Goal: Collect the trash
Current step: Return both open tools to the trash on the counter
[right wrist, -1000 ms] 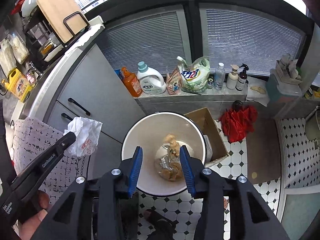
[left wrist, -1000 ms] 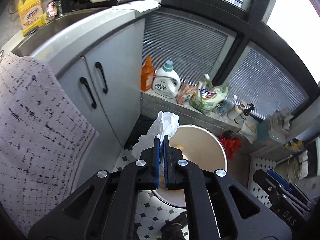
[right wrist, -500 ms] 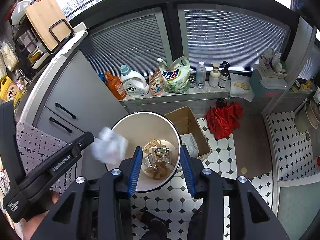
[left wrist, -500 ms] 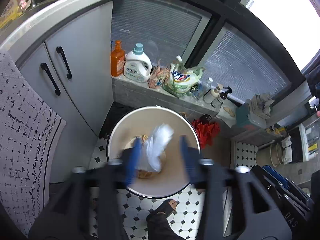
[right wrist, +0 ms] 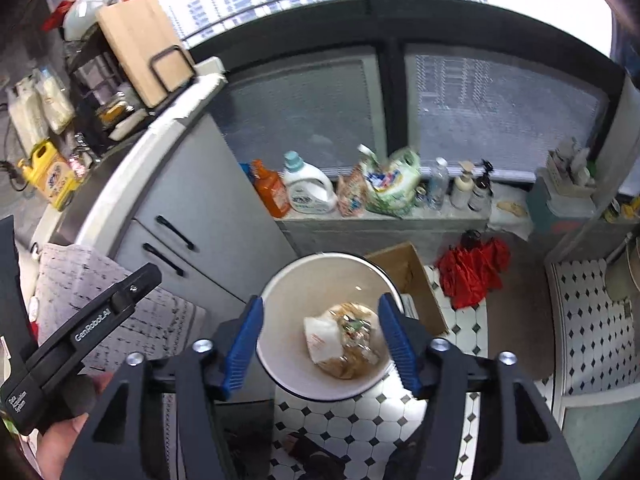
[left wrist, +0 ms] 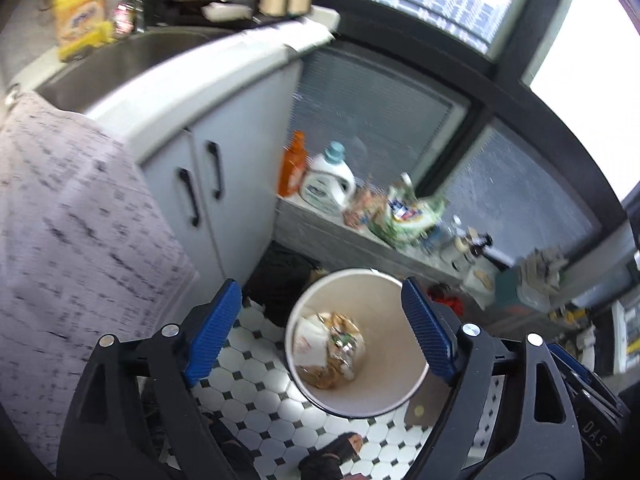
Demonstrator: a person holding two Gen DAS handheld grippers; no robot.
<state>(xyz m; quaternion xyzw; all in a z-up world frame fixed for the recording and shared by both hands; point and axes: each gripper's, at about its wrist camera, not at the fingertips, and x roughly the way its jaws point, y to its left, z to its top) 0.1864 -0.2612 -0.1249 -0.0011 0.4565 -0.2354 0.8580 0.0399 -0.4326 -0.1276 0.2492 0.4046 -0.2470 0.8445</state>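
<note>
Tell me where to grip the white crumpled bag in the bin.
Grip the white crumpled bag by its raised upper folds, coming straight down through the bin's open mouth. It lies at the bottom against other trash, and the tall walls likely block any side approach.

— What sort of room is this?

— A home kitchen. Up and to the left of the right gripper (right wrist: 320, 340) a grey cabinet (right wrist: 200, 216) with black handles carries a pale worktop, with a wooden cutting board (right wrist: 138, 46) in a rack and a yellow detergent jug (right wrist: 50, 174) by the sink.

— Anything else domestic?

— Ahead of the gripper, laundry bottles (right wrist: 306, 186) line a low ledge under the windows; a round trash bin (right wrist: 280, 300) stands just below it on black-and-white floor tiles (right wrist: 592, 320).
</note>
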